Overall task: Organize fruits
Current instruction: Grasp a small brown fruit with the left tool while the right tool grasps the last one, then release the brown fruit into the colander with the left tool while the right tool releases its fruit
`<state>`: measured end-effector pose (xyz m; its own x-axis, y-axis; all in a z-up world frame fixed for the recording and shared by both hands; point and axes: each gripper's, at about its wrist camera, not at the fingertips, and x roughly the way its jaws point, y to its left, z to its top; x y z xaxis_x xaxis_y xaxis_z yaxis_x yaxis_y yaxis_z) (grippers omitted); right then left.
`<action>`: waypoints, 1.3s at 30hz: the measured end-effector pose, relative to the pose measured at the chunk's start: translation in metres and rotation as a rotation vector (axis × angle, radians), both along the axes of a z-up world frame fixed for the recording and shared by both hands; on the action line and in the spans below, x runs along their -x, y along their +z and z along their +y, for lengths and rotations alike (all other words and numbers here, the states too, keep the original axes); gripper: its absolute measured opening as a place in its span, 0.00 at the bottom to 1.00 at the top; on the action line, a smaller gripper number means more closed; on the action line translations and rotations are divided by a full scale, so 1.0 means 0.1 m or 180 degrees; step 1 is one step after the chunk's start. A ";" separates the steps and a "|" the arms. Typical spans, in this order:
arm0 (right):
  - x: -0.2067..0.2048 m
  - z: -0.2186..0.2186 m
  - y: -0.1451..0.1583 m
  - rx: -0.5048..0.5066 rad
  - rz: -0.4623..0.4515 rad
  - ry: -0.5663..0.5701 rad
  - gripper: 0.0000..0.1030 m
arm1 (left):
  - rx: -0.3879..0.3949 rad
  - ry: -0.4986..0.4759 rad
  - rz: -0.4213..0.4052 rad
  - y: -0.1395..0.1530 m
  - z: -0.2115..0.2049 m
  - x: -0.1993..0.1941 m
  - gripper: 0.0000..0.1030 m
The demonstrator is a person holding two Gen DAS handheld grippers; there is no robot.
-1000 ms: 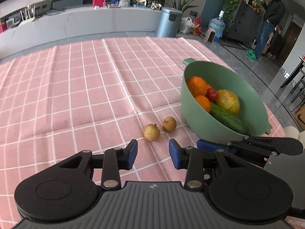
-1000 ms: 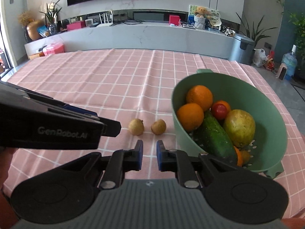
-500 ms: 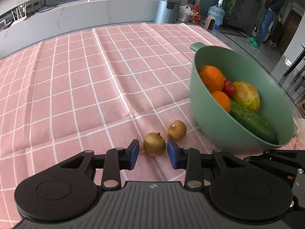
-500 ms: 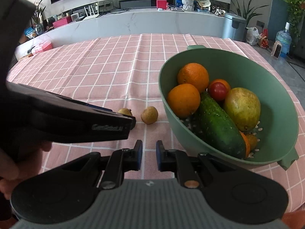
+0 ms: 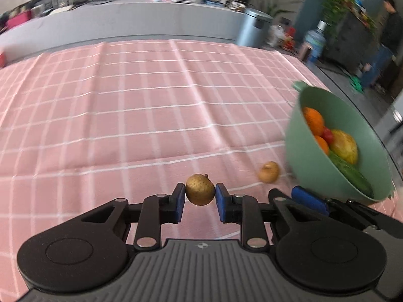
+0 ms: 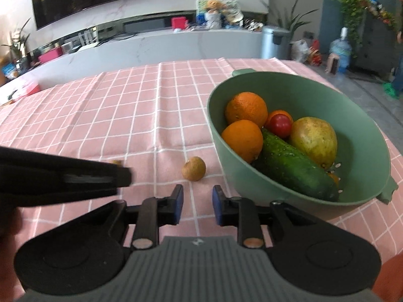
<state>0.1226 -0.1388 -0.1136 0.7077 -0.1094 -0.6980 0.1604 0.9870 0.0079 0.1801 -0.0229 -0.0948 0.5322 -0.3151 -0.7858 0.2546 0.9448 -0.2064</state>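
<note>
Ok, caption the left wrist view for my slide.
Left gripper shut on a small brown fruit, a second small brown fruit on the pink checked cloth beside the green bowl.

Two longans (image 5: 200, 189), two oranges (image 6: 246, 109), one tomato (image 6: 280, 125), cucumber (image 6: 293, 164), pear (image 6: 313, 140), bowl (image 6: 357, 115).

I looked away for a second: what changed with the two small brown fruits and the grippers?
The left gripper closed on the nearer longan and appears to have lifted it. The right gripper opened wider, still empty. The other longan stayed on the tablecloth beside the green colander, whose contents look unchanged.
</note>
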 end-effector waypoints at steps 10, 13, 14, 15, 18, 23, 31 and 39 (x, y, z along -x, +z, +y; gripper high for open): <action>-0.10 0.24 -0.17 0.0236 -0.0193 -0.0366 0.26 | 0.0190 0.0404 0.0083 -0.05 0.35 0.01 0.28; -0.10 0.28 -0.21 0.0248 -0.0220 -0.0367 0.26 | 0.0226 0.0412 0.0108 -0.09 0.37 -0.01 0.28; -0.12 0.29 -0.21 0.0244 -0.0227 -0.0375 0.26 | 0.0234 0.0415 0.0121 -0.10 0.38 -0.01 0.28; -0.13 0.29 -0.21 0.0246 -0.0227 -0.0380 0.26 | 0.0240 0.0419 0.0135 -0.11 0.38 -0.01 0.28; -0.17 0.32 -0.23 0.0262 -0.0224 -0.0396 0.26 | 0.0272 0.0445 0.0157 -0.14 0.41 -0.03 0.28; -0.21 0.35 -0.26 0.0290 -0.0218 -0.0395 0.25 | 0.0322 0.0460 0.0180 -0.15 0.44 -0.03 0.28; -0.21 0.32 -0.26 0.0260 -0.0228 -0.0337 0.20 | 0.0325 0.0468 0.0199 -0.17 0.45 -0.04 0.28; -0.14 0.26 -0.15 0.0105 -0.0186 -0.0093 0.18 | 0.0253 0.0492 0.0144 -0.05 0.42 0.00 0.28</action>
<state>0.1367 -0.1129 -0.1290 0.7434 -0.1527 -0.6512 0.1892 0.9818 -0.0143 0.1805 0.0190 -0.0999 0.5438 -0.2943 -0.7859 0.0962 0.9522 -0.2900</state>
